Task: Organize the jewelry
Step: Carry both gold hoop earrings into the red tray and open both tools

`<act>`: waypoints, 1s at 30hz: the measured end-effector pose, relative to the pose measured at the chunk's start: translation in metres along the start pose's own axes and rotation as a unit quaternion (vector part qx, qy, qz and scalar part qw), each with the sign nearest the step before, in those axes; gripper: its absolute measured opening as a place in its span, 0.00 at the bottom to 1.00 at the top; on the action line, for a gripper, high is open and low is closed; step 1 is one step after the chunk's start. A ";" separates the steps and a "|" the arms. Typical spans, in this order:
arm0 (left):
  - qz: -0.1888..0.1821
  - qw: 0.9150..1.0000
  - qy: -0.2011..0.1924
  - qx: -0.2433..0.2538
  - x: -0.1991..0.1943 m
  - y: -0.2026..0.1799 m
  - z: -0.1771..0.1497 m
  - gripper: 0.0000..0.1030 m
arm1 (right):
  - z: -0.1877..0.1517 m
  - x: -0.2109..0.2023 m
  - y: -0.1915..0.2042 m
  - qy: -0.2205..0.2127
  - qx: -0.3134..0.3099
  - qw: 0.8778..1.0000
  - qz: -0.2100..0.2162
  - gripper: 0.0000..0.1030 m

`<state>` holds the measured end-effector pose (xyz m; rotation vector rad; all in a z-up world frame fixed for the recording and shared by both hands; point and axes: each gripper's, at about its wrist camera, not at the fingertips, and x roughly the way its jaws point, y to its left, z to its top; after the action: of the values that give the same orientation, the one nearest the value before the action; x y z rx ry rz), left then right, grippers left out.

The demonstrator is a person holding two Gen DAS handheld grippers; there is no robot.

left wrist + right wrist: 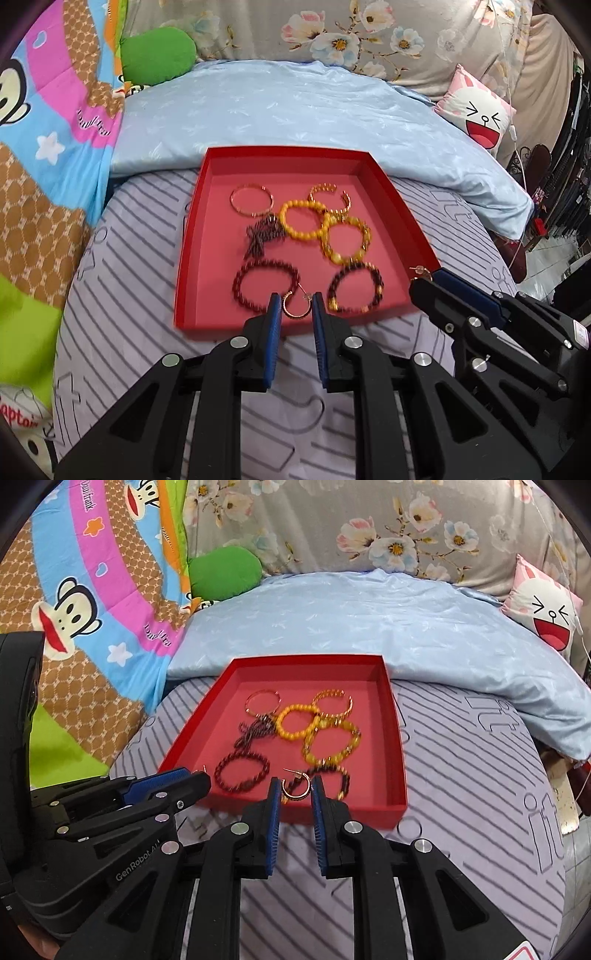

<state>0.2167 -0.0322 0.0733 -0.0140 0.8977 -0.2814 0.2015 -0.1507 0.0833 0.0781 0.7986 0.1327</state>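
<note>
Each gripper, left (296,303) and right (293,787), pinches one gold hoop earring (295,305) in nearly closed fingers, above the red tray's (192,236) near edge. Next, you likely carry the earrings (295,786) together for pairing.

Right gripper (294,788): jaws closed on a small gold hoop earring (295,789), held above the near edge of the tray.
Left gripper (192,777): enters from the left, jaws pinched on a thin gold piece, too small to identify.
Red tray (397,738): lies on a grey striped bed sheet (461,775).
Tray contents: yellow bead bracelet (295,720), amber bracelet (332,742), dark red bead bracelet (242,771), thin gold bangle (263,701), open gold cuff (332,701).
Behind: pale blue quilt (369,620), green cushion (225,572), cartoon monkey blanket (92,590).
</note>
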 end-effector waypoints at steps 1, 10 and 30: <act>0.000 1.000 0.000 0.002 0.004 0.000 0.004 0.16 | 0.003 0.005 -0.001 0.000 0.000 1.000 -0.001 0.15; 0.007 1.000 0.021 -0.001 0.064 0.004 0.036 0.16 | 0.033 0.065 -0.022 0.020 0.024 1.000 -0.005 0.15; 0.024 0.999 0.045 -0.014 0.111 0.018 0.042 0.16 | 0.035 0.118 -0.028 0.049 0.026 0.998 -0.001 0.15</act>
<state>0.3186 -0.0465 0.0120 -0.0049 0.9904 -0.2268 0.3104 -0.1619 0.0204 0.1201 0.9006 0.1138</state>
